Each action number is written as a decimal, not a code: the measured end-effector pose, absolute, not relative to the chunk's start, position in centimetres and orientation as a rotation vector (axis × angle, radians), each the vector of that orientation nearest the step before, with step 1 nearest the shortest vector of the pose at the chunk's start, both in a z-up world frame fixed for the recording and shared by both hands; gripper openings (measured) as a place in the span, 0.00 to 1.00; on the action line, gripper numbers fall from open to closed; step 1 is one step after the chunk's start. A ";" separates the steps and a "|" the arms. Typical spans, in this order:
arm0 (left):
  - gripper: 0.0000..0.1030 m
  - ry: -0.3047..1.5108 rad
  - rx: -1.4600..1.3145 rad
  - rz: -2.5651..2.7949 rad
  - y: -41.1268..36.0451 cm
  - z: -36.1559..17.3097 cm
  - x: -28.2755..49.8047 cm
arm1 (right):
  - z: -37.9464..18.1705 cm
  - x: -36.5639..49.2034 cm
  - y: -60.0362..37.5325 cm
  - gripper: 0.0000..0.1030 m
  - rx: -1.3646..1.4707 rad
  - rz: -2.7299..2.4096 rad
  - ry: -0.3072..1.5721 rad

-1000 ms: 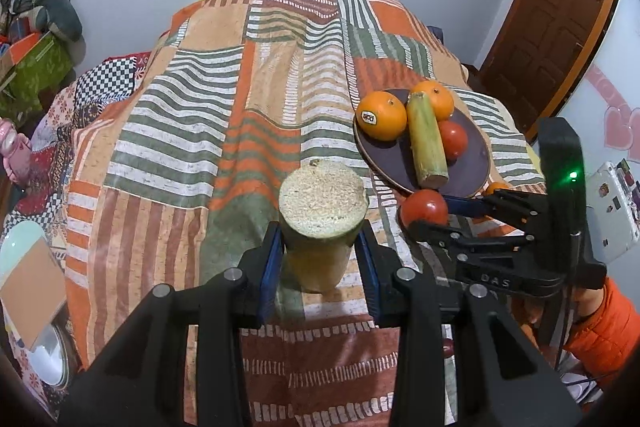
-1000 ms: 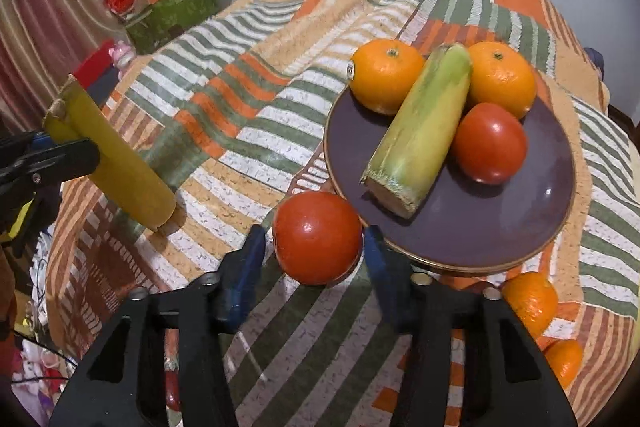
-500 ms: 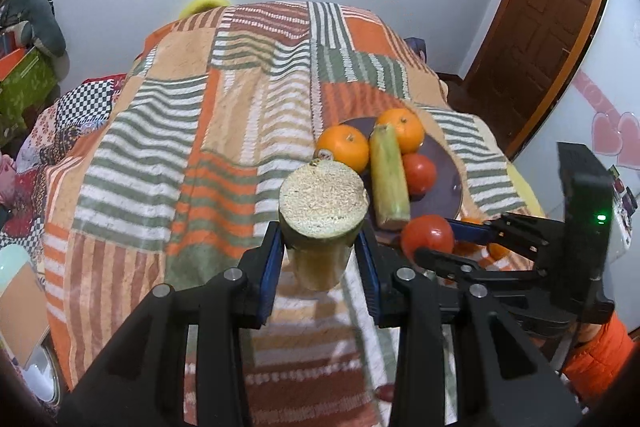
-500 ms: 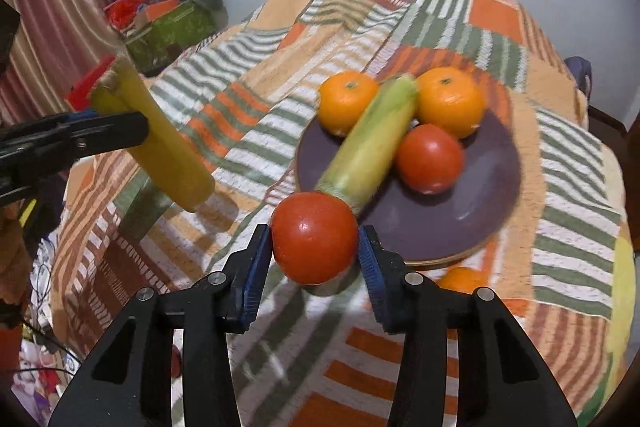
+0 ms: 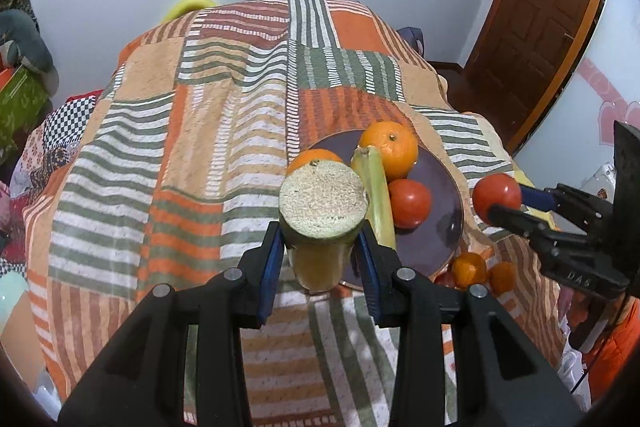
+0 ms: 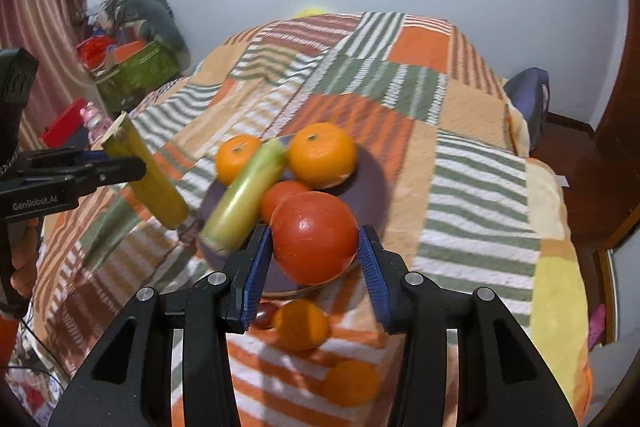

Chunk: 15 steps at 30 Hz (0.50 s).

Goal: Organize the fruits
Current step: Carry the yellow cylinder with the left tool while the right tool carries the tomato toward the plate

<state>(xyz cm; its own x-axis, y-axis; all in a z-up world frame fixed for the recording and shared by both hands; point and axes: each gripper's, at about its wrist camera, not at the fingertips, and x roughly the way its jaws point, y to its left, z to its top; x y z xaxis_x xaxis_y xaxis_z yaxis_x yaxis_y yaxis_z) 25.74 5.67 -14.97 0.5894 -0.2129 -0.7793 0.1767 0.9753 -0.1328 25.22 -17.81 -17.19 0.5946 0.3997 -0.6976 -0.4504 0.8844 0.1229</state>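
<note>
Through the left wrist camera I see my left hand-held gripper [image 5: 320, 247] clamped on a cut yellow-green stalk piece [image 5: 323, 203], its pale fibrous end facing the lens, held above the near edge of the dark plate [image 5: 444, 195]. The plate sits on the striped patchwork blanket [image 5: 200, 155] toward the bed's right side. On it lie two oranges [image 5: 390, 149], a second stalk piece [image 5: 378, 199] and a tomato [image 5: 410, 203]. At the right, my right hand-held gripper [image 5: 500, 201] carries another tomato [image 5: 496, 197] in the air just off the plate's right rim. Small oranges [image 5: 470, 265] rest on the blanket by the plate's near-right edge.

Through the right wrist camera I see the right hand-held gripper [image 6: 314, 259] closed around the big red tomato [image 6: 314, 237], both blue pads against its sides, hovering over the near rim of the plate [image 6: 372, 175]. Behind it lie the two oranges [image 6: 322, 155], the green stalk [image 6: 244, 199], somewhat blurred, and the other tomato [image 6: 280, 195]. At the left, the left hand-held gripper [image 6: 124, 165] grips its yellow stalk piece [image 6: 146, 173], tilted, above the blanket [image 6: 472, 179] left of the plate. Loose oranges [image 6: 300, 325] lie on the blanket below my fingers.
</note>
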 end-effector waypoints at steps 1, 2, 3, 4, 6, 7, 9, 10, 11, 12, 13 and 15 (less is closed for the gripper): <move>0.35 0.916 -0.036 -0.229 5.4 -15.0 26.0 | -17.2 25.4 -18.1 0.40 -0.066 0.491 0.790; 0.35 0.921 -0.029 -0.230 5.0 -15.2 26.4 | -17.2 25.8 -18.3 0.40 -0.063 0.487 0.787; 0.35 0.928 -0.022 -0.230 4.7 -15.3 26.8 | -17.3 26.0 -18.5 0.40 -0.061 0.486 0.786; 0.35 0.939 -0.016 -0.229 4.4 -15.5 27.2 | -17.3 26.3 -18.7 0.40 -0.058 0.487 0.786; 0.35 0.959 -0.012 -0.226 3.9 -16.2 28.1 | -17.4 26.9 -18.6 0.40 -0.061 0.490 0.785; 0.35 0.966 -0.012 -0.226 3.8 -16.4 28.4 | -17.6 27.2 -18.5 0.40 -0.066 0.491 0.785; 0.35 0.956 -0.005 -0.219 3.5 -16.6 29.0 | -17.9 27.6 -18.4 0.40 -0.075 0.496 0.788; 0.35 0.958 -0.002 -0.217 3.3 -16.7 29.3 | -18.0 27.7 -18.3 0.40 -0.080 0.498 0.791; 0.35 0.959 -0.002 -0.217 3.2 -16.8 29.6 | -18.2 28.0 -18.2 0.40 -0.084 0.501 0.795; 0.35 0.960 -0.003 -0.220 3.1 -17.0 29.9 | -18.4 28.3 -18.0 0.40 -0.088 0.503 0.800; 0.35 0.960 0.000 -0.218 3.0 -17.1 30.2 | -18.6 28.6 -17.9 0.40 -0.092 0.505 0.806; 0.35 0.962 -0.005 -0.216 3.0 -17.4 30.7 | -19.1 29.2 -17.7 0.40 -0.097 0.507 0.818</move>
<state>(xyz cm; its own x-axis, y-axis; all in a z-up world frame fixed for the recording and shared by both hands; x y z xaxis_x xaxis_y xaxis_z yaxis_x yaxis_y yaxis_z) 30.75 2.97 -17.41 0.5523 -0.1848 -0.8129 0.1805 0.9785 -0.0998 29.23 -17.72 -19.06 0.5720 0.3944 -0.7193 -0.4681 0.8770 0.1086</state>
